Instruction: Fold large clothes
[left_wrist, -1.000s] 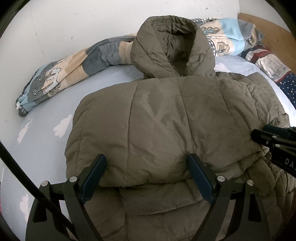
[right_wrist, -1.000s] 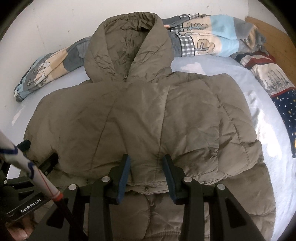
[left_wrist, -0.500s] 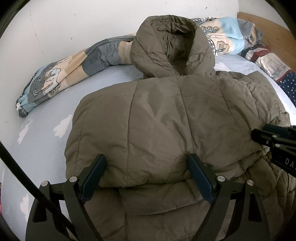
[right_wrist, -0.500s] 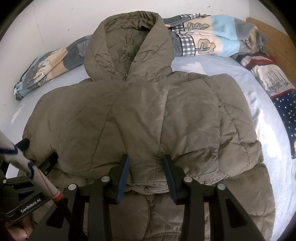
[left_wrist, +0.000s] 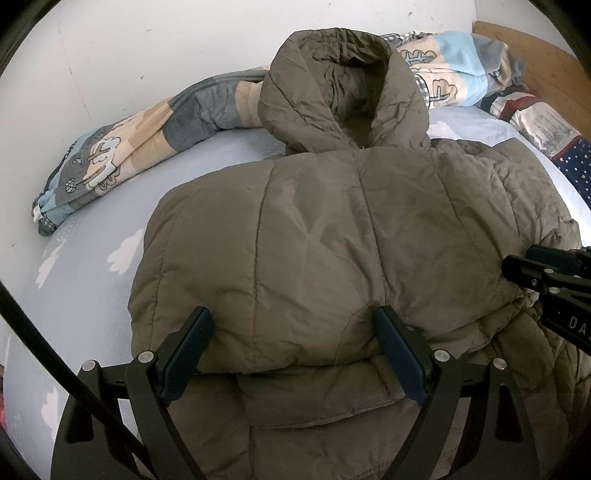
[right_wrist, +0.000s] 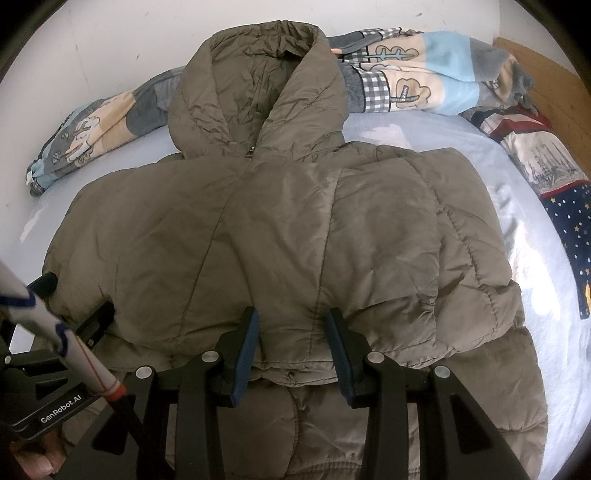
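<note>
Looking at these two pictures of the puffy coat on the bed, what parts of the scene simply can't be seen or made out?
- Jacket hem: cut off by the bottom edge, both views.
- Whether the right gripper pinches the folded edge: unclear; the left gripper stands wide.
- Sleeves: folded under, hidden in both views.
- Blanket middle: behind the hood.
- Bed sheet: mostly covered by the jacket.

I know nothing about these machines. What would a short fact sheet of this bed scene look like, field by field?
garment: olive-green padded hooded jacket, lying on the bed, sleeves folded over its front
hood: spread flat at the far end
surface: pale blue bedsheet with white clouds
behind jacket: patchwork blanket with tree pictures, bunched along the white wall
left gripper: jaws wide, around the folded near edge of the jacket
right gripper: jaws narrower, a bunch of jacket fabric between them; whether it is pinched is unclear
</note>
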